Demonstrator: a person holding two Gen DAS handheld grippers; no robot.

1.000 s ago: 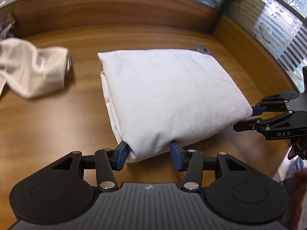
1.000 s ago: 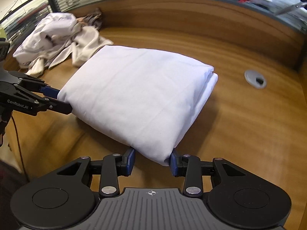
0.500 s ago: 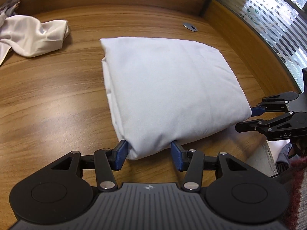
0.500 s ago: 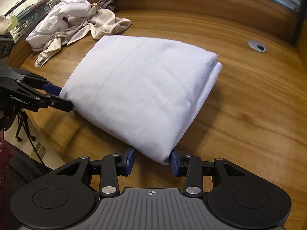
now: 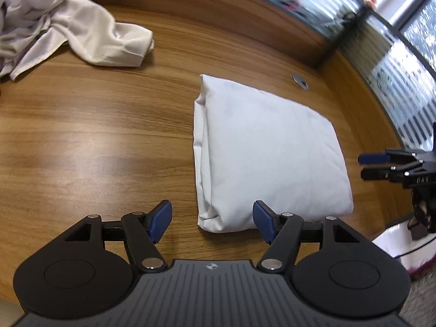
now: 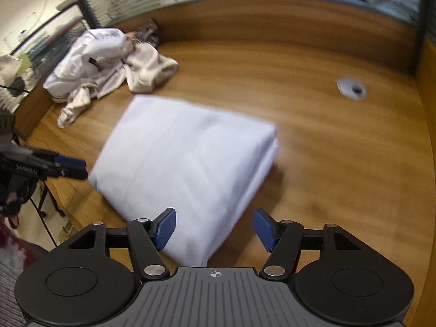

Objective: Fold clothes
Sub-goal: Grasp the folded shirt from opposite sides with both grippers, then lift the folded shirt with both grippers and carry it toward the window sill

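Half a second ago both grippers pinched the near corners of the folded white garment [image 5: 269, 152]; both have since let go. The left gripper [image 5: 212, 219] has its blue-padded jaws spread wide, with the garment's near left corner lying between them but touching neither pad. The right gripper [image 6: 214, 227] is likewise wide apart, straddling the near right corner without contact. Both views now take in more of the wooden table [image 5: 95, 141], and the right wrist view is blurred.

The garment lies flat on the table as a thick, smooth rectangular bundle, its stacked layers showing along the left edge. A round cable grommet [image 6: 351, 88] sits in the table beyond it. A pile of unfolded pale clothes [image 6: 109, 62] rests well apart at the table's far left.
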